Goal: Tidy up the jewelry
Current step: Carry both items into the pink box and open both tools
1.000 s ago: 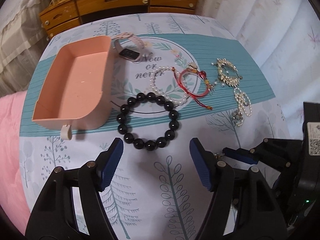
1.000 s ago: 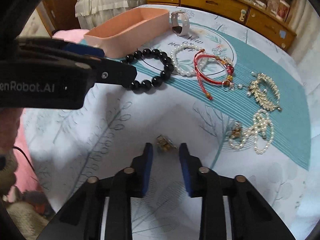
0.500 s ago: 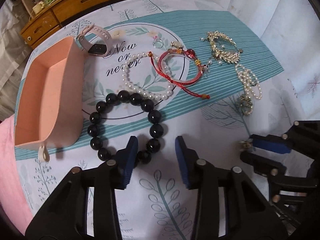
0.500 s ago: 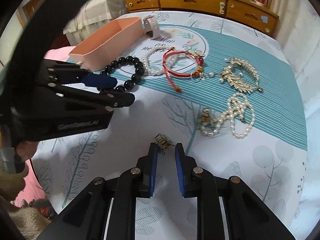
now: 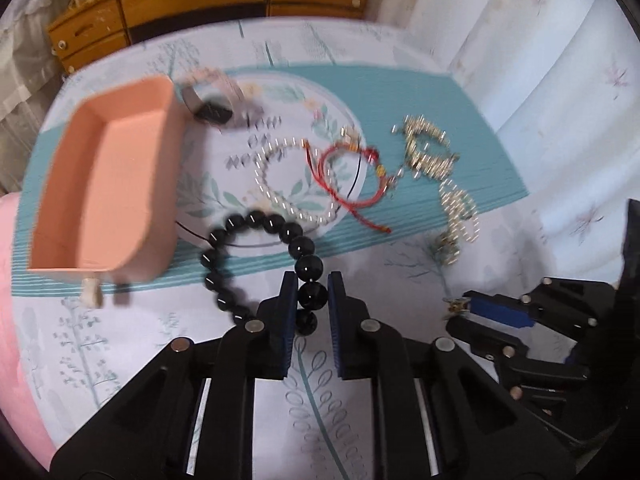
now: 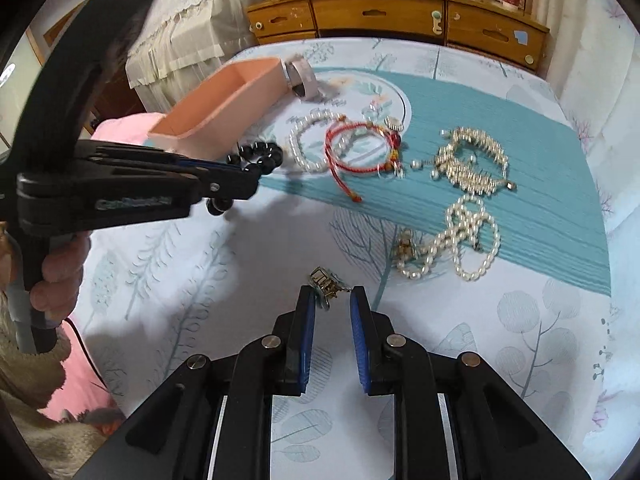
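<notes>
My left gripper (image 5: 312, 294) is shut on the black bead bracelet (image 5: 224, 300), pinching one bead; the bracelet hangs lifted off the cloth in the right wrist view (image 6: 256, 164). The empty pink box (image 5: 104, 196) stands to its left. My right gripper (image 6: 334, 300) is shut on a small gold earring (image 6: 326, 282), held above the cloth. A white pearl bracelet (image 5: 280, 192), a red cord bracelet (image 5: 352, 184), a gold chain bracelet (image 5: 428, 148), a pearl necklace (image 6: 464, 236) and a pink watch (image 5: 212, 100) lie on the cloth.
The table has a white and teal patterned cloth (image 6: 520, 200). A wooden dresser (image 6: 400, 16) stands behind the table. A pink cover (image 5: 16, 320) lies at the left edge. A second small gold piece (image 6: 406, 244) lies beside the pearl necklace.
My left gripper has closed on the black bead bracelet and lifted it. My right gripper still holds the gold earring and has risen a little.
</notes>
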A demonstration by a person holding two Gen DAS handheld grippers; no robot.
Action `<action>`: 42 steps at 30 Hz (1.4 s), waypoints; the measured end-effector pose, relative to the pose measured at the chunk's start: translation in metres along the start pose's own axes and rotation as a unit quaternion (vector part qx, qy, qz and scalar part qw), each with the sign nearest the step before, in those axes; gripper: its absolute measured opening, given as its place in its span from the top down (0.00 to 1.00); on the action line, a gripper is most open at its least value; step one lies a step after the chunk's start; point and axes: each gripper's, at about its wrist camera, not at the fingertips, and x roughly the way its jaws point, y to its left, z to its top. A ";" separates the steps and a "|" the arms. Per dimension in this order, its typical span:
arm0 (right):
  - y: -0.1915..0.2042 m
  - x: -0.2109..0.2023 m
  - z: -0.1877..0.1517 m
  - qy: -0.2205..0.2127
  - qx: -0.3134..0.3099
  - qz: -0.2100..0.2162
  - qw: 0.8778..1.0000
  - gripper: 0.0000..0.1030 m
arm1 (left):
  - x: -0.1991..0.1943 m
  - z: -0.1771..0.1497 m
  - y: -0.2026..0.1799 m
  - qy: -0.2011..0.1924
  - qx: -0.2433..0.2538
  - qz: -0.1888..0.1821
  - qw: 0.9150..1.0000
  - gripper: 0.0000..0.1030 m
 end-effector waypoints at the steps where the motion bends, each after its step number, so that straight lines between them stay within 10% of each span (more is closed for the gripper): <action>1: 0.002 -0.005 0.002 -0.005 0.000 0.001 1.000 0.82 | -0.009 0.000 0.001 -0.008 -0.001 0.000 1.000 0.88; 20: 0.089 -0.048 0.140 -0.081 -0.020 0.035 0.996 0.82 | -0.155 0.028 0.092 -0.175 -0.058 0.103 0.977 0.88; 27: 0.126 0.002 0.196 -0.064 -0.016 0.064 0.996 0.82 | -0.093 0.039 0.145 -0.156 -0.089 0.133 0.975 0.88; 34: 0.143 0.069 0.203 -0.013 -0.022 0.061 0.998 0.82 | -0.013 0.011 0.177 -0.037 -0.117 0.139 0.983 0.88; 42: 0.148 0.110 0.197 0.021 -0.015 0.082 0.996 0.82 | -0.018 -0.021 0.168 -0.011 -0.088 0.158 0.983 0.78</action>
